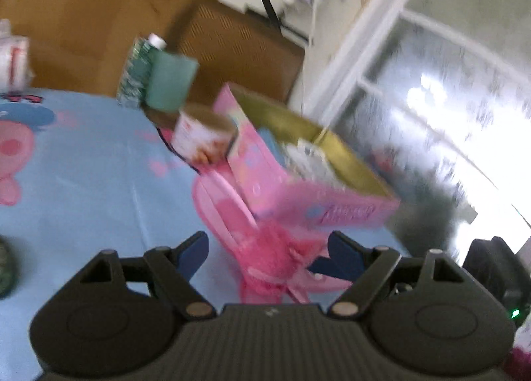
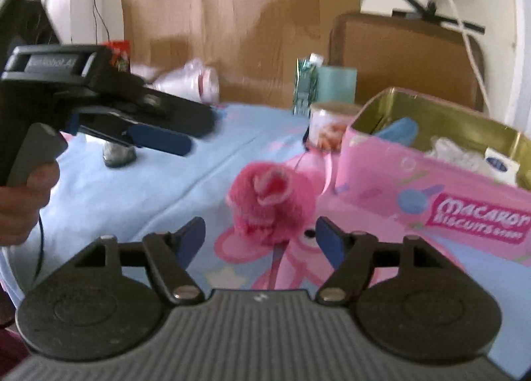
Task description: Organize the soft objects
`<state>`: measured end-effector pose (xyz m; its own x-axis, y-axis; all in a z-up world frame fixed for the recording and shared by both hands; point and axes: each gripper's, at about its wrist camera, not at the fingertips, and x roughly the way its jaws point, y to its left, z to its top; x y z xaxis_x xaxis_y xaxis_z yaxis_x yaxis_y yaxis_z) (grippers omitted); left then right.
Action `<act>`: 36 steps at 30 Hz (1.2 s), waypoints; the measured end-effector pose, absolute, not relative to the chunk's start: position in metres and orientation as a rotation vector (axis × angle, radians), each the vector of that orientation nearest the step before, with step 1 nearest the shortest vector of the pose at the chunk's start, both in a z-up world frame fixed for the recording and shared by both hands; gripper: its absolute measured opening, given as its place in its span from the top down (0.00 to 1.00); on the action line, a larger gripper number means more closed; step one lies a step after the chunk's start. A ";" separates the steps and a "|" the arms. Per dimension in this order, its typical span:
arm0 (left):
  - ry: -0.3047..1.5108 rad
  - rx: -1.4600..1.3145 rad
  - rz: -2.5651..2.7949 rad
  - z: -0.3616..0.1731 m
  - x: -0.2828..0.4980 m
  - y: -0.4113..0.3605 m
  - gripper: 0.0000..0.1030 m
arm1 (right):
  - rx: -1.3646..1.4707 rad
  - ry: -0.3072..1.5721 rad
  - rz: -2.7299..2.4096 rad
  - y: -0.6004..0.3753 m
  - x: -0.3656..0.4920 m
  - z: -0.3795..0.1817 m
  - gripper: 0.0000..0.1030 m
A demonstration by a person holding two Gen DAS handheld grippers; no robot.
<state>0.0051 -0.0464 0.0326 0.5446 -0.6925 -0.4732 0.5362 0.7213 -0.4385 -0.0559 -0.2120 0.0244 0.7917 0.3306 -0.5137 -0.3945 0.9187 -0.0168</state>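
A fluffy pink plush ball (image 2: pixel 270 203) lies on the blue cartoon sheet (image 2: pixel 132 188), just left of the open pink biscuit tin (image 2: pixel 431 195). My right gripper (image 2: pixel 260 239) is open, its blue fingers on either side of the ball and just short of it. In the left wrist view the same ball (image 1: pixel 282 261) lies between the open blue fingers of my left gripper (image 1: pixel 268 256), untouched. The tin (image 1: pixel 315 191) stands beyond it, holding white and blue soft items. The left gripper also shows in the right wrist view (image 2: pixel 159 142), hovering at the left.
A small printed can (image 2: pixel 327 127), a teal cup (image 2: pixel 337 85) and a green carton (image 2: pixel 303 88) stand behind the tin. A white plastic bundle (image 2: pixel 189 80) lies at the sheet's far edge. Brown cardboard (image 2: pixel 249 15) backs the scene. A window (image 1: pixel 448 108) is to the right.
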 end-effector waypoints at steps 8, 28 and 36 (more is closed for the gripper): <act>0.617 -0.154 -0.797 0.061 0.011 -0.102 0.49 | -0.052 0.390 0.337 -0.233 -0.047 0.030 0.57; 0.544 -0.164 -0.671 0.067 0.023 -0.099 0.11 | 0.105 0.192 -0.151 -0.344 -0.021 0.052 0.28; 0.506 -0.335 -0.283 0.043 -0.032 0.072 0.11 | 0.088 0.249 0.238 -0.258 -0.010 0.066 0.28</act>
<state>-0.0319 0.0721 0.0428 0.8381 -0.3438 -0.4234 0.1806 0.9074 -0.3794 -0.0099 -0.2576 0.0664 0.9412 0.2442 -0.2333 -0.2227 0.9681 0.1151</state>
